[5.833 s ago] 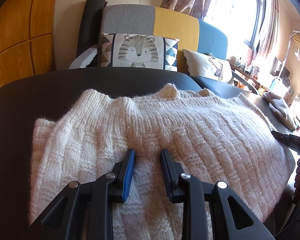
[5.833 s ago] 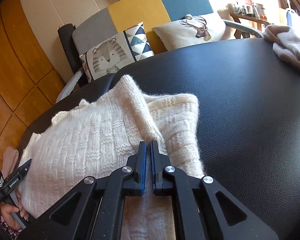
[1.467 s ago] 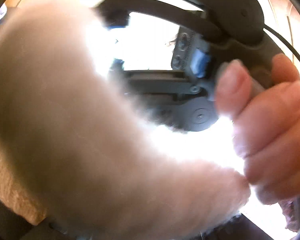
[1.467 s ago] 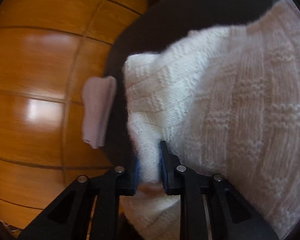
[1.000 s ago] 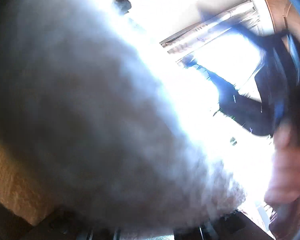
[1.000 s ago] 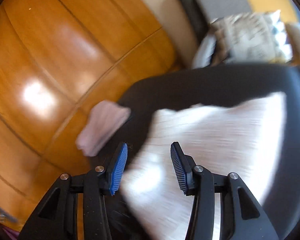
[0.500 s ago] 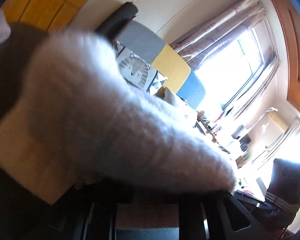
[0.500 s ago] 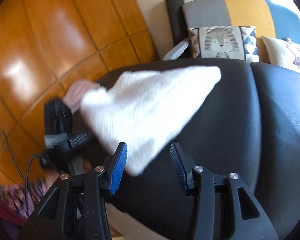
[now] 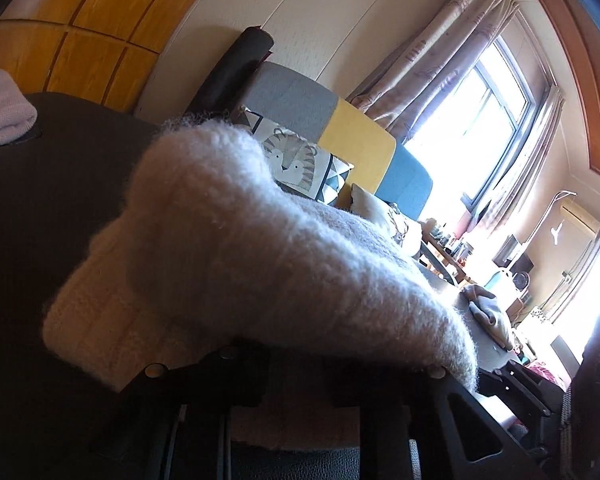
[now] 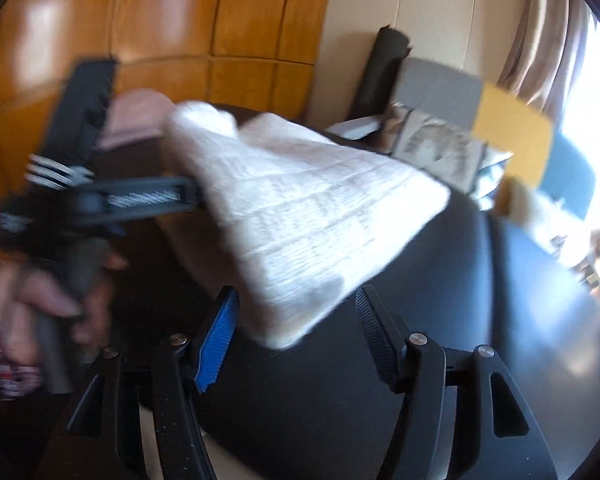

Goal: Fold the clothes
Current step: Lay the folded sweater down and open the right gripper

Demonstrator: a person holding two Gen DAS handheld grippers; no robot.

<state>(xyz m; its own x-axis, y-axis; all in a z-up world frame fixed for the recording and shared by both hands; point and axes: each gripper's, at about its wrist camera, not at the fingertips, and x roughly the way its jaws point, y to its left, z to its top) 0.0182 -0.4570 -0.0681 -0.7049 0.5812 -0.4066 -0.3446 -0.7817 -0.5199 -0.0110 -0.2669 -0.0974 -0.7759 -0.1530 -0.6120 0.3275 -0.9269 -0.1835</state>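
A cream knitted sweater [image 10: 300, 208], folded into a thick wad, hangs a little above the black table [image 10: 499, 320]. My left gripper [image 10: 198, 196] comes in from the left in the right wrist view and is shut on the sweater's edge, with a person's hand [image 10: 40, 300] on its handle. In the left wrist view the sweater [image 9: 240, 248] drapes over the fingers and hides them; only the black body [image 9: 379, 420] shows. My right gripper [image 10: 296, 300] is open and its jaws are opening. The sweater's lower corner hangs between the fingers, apart from the pads.
A folded pink garment [image 9: 0, 108] lies at the table's far left edge, by the wooden wall panels. Behind the table stands a grey, yellow and blue sofa [image 9: 339, 136] with a tiger cushion [image 9: 296, 164]. Another folded cloth [image 9: 491, 312] lies at the table's right end.
The right gripper let go of the sweater's edge, swung round and down, and its jaws stand wider. The left gripper has carried the sweater up; its view went from blurred wool to a steady drape.
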